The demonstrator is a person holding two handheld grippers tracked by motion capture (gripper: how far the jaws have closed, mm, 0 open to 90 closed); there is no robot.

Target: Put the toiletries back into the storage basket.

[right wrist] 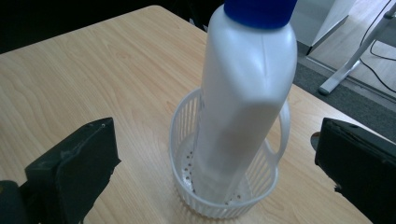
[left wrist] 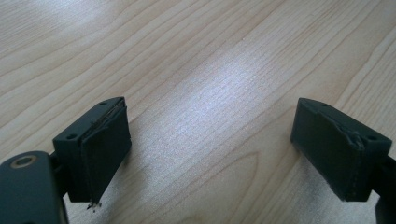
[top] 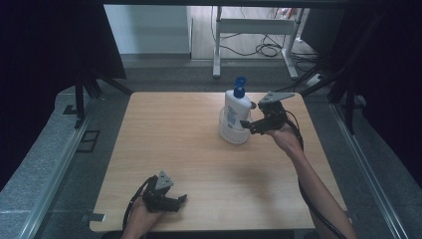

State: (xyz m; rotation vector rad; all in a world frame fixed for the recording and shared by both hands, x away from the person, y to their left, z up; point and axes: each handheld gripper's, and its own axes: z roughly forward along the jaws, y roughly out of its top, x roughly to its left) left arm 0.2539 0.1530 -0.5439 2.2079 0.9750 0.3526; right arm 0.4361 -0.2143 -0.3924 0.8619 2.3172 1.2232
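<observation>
Reaching right claw [top: 247, 124] spread beside bottle [top: 236, 108], left claw [top: 180, 200] resting low

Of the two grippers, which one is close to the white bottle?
The right gripper: its open jaws stand beside the white bottle, which stands in a small white basket. The left gripper rests open at the table's near edge.

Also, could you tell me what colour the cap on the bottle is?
Blue; the cap tops the white bottle, best seen in the right gripper view.
</observation>
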